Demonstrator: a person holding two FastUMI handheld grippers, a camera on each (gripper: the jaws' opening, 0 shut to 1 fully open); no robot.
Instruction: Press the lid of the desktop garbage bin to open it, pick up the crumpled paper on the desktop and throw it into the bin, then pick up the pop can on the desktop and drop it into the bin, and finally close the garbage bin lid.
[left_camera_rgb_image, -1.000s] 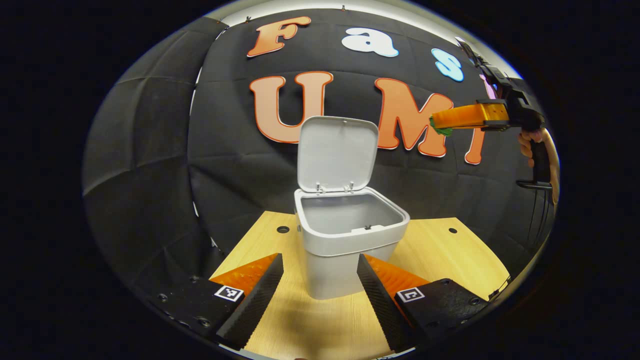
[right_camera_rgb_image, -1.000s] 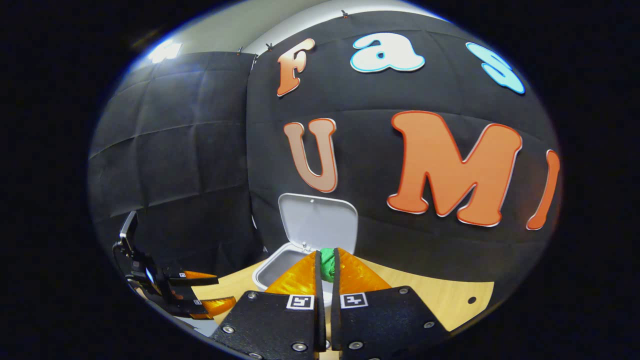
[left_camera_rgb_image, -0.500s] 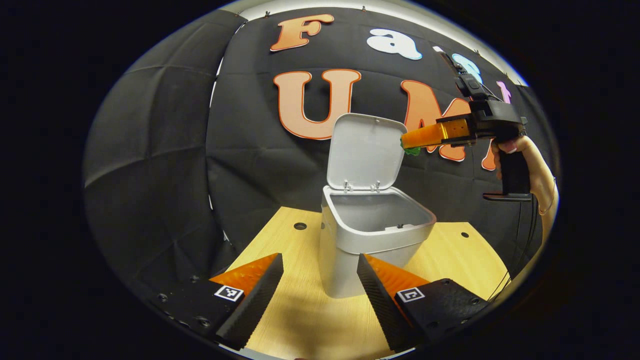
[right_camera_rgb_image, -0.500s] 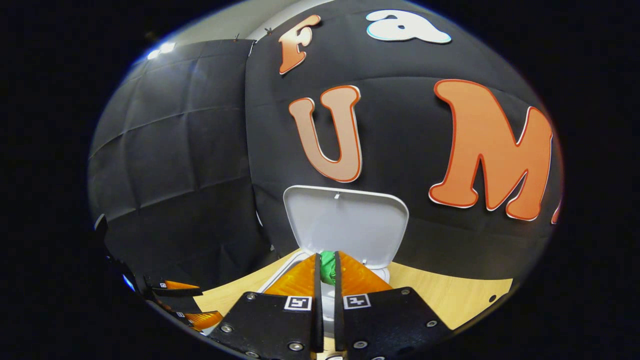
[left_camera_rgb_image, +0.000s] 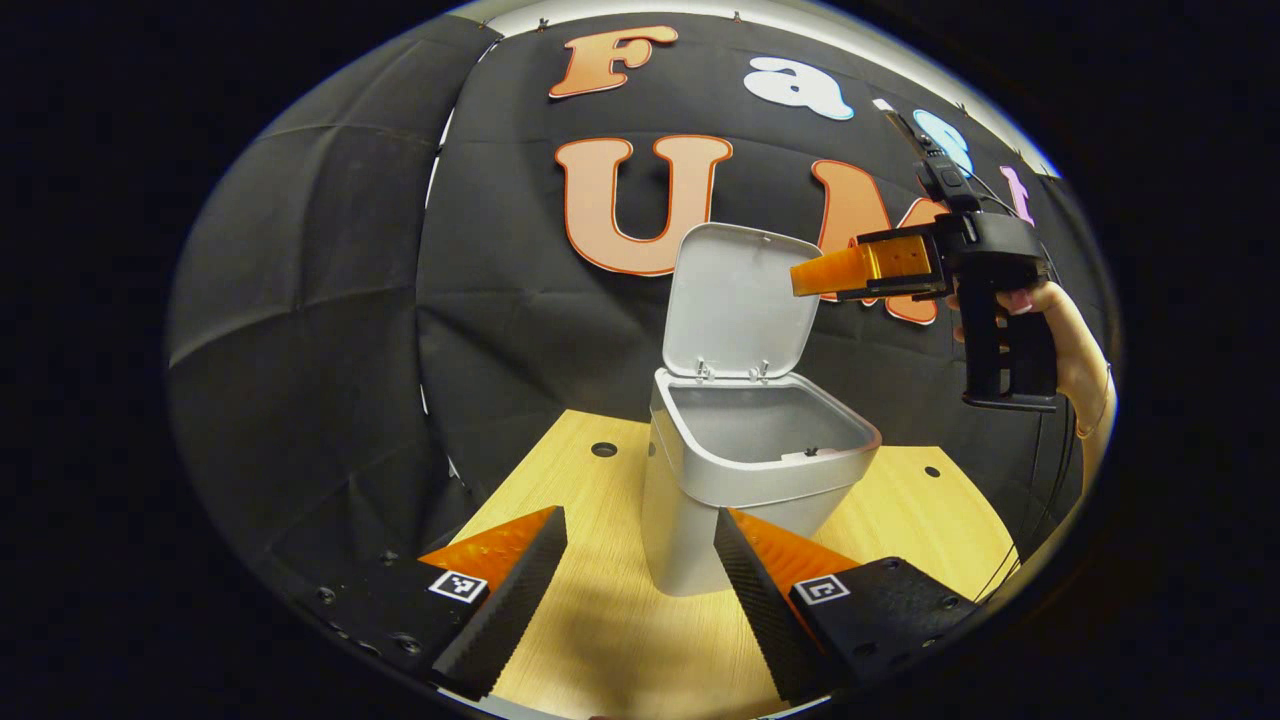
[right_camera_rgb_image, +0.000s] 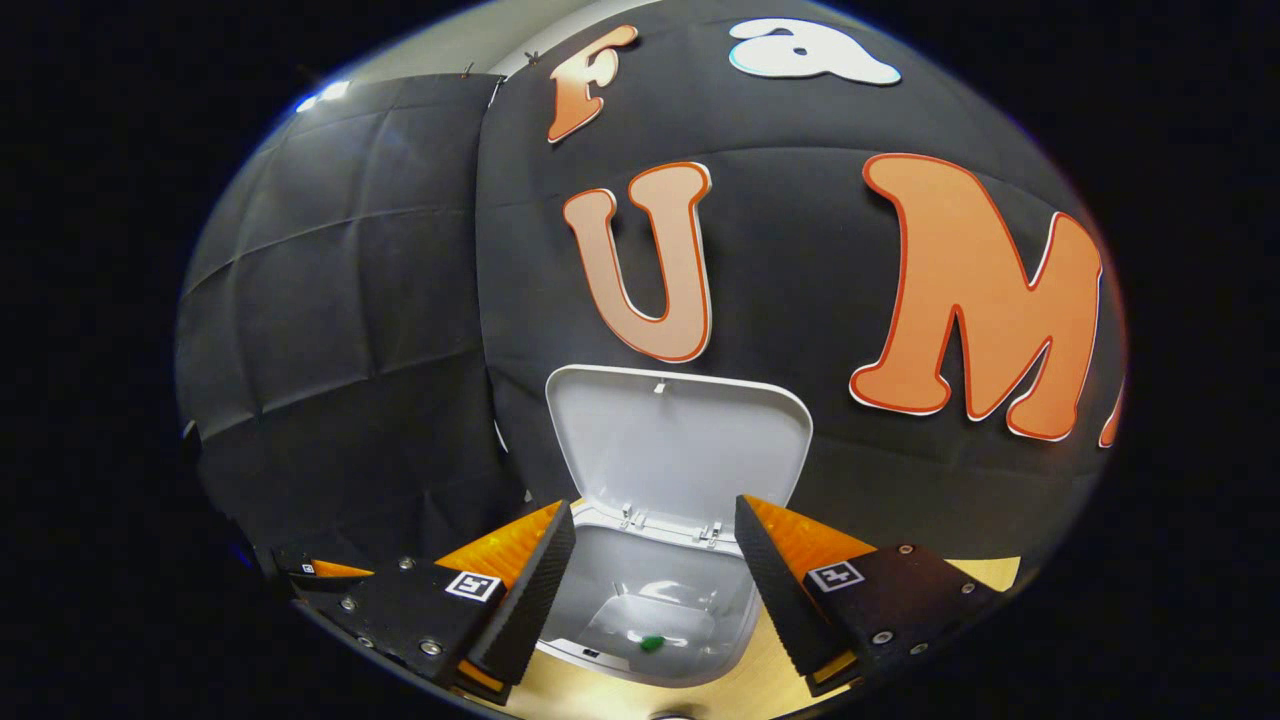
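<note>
A grey desktop bin (left_camera_rgb_image: 700, 540) stands on the wooden table with its lid (left_camera_rgb_image: 738, 300) raised upright at the back. My left gripper (left_camera_rgb_image: 640, 520) is open, low over the table just in front of the bin, with nothing between its fingers. In the left gripper view my right gripper (left_camera_rgb_image: 805, 278) hovers open above the bin's right side, level with the lid. In the right gripper view the right gripper (right_camera_rgb_image: 655, 510) looks down into the bin (right_camera_rgb_image: 600, 585), whose lid (right_camera_rgb_image: 680, 440) stands behind it. A small green crumpled piece (right_camera_rgb_image: 652, 642) lies on the bin's floor.
The light wooden table (left_camera_rgb_image: 900, 510) has small round holes (left_camera_rgb_image: 603, 449) on either side of the bin. Black cloth walls close in behind and to the left. A hand (left_camera_rgb_image: 1065, 320) holds the right gripper's handle at the far right.
My right gripper moved in over the bin and opened; the green piece it held has dropped into the bin. My left gripper shifted slightly left and stayed open.
</note>
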